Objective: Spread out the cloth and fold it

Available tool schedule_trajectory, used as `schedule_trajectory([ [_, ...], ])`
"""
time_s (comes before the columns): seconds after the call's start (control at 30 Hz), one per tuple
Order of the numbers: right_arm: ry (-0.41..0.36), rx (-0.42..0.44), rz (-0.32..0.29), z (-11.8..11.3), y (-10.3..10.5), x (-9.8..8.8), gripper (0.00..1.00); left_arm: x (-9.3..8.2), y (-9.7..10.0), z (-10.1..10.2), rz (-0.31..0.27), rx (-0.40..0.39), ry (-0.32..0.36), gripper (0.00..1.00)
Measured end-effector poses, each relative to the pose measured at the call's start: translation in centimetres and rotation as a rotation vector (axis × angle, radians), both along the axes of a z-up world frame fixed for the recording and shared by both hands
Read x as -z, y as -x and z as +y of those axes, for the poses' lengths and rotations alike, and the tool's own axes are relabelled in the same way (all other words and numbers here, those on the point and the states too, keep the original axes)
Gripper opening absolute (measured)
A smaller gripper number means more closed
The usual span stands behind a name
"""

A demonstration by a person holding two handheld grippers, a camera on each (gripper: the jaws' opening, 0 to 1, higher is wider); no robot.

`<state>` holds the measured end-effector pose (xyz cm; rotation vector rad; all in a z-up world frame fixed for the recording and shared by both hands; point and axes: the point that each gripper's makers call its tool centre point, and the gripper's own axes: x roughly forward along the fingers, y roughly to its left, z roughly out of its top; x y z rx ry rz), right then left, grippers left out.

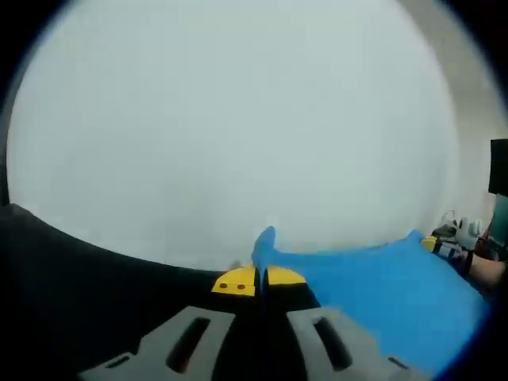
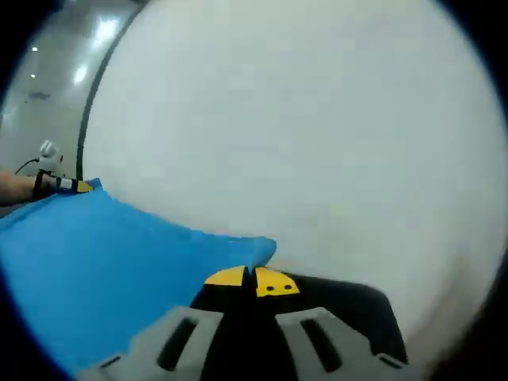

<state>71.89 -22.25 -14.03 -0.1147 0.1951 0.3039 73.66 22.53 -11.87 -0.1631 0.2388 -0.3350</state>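
Bare white tabletop (image 1: pixel 238 119) beyond cloth (image 1: pixel 397 286)

In the left gripper view, the left gripper (image 1: pixel 256 281) rises from the bottom centre with its jaws closed on a corner of the cloth (image 1: pixel 381 286), which extends from that corner to the right and lower right, above the table (image 1: pixel 238 119). The far corner of the cloth meets the right gripper (image 1: pixel 441 245) at the right edge. In the right gripper view, the right gripper (image 2: pixel 252 281) clamps a cloth (image 2: pixel 103 262) corner at bottom centre, the cloth spreading left to the left gripper (image 2: pixel 70 185), with the table (image 2: pixel 317 119) behind.
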Motion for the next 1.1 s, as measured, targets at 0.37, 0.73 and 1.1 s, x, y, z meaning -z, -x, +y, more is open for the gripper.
schedule_trajectory([
  [0.37,0.060,0.019,-0.003,1.5,0.2,2.0,0.02,4.6,-0.2,0.5,-0.075,-0.063,-0.414,0.00],
  [0.73,-0.616,0.334,-0.002,-6.8,0.6,-1.0,0.19,-2.9,5.5,6.1,-0.051,-0.107,0.362,0.14],
  [1.1,-0.503,-0.020,-0.178,0.7,10.8,-16.0,0.09,-14.7,20.7,8.9,-0.290,0.007,0.257,0.16],
])
